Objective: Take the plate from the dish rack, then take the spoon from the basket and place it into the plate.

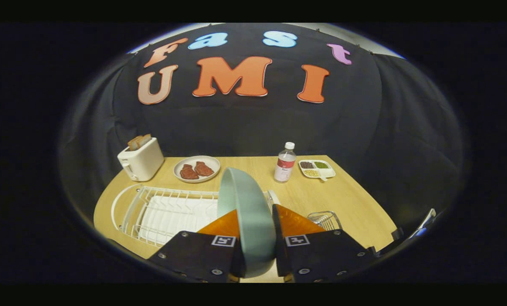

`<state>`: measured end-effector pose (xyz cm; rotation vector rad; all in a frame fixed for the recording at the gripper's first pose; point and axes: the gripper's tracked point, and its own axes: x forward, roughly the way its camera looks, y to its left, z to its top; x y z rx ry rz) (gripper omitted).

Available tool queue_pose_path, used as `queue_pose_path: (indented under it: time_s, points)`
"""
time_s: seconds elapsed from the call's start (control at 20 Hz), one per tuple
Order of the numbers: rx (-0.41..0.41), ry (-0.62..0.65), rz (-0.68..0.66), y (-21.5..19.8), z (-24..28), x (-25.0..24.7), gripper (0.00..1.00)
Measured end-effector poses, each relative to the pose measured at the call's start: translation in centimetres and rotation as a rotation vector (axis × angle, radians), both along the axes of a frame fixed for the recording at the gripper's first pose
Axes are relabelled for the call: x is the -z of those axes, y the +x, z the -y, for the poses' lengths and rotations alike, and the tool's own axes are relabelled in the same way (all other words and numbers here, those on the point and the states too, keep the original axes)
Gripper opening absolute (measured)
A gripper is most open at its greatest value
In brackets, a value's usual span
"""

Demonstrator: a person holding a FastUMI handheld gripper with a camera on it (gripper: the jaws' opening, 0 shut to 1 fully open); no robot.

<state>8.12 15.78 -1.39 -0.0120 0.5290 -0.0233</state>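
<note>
A pale green plate (247,212) stands on edge between my two fingers, and my gripper (256,221) is shut on its rim. It is held up above the wooden table (346,199), in front of the white wire dish rack (164,210), which lies to the left beyond the fingers. A small wire basket (325,219) sits just beyond my right finger. The finger hides most of it, and I cannot make out a spoon in it.
At the back of the table stand a white toaster (140,161) with bread, a plate with two pieces of meat (196,168), a water bottle (285,163) and a small divided dish of food (317,168). Bare wood lies right of the basket.
</note>
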Motion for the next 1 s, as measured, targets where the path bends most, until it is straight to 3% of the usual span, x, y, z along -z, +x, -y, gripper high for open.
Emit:
queue_pose_path:
  time_s: [0.55, 1.0]
  points:
    - [-0.167, 0.380, -0.054, -12.6, -3.2, 1.9, 0.28]
    - [-0.100, 0.607, -0.117, -17.5, -0.9, 9.5, 0.28]
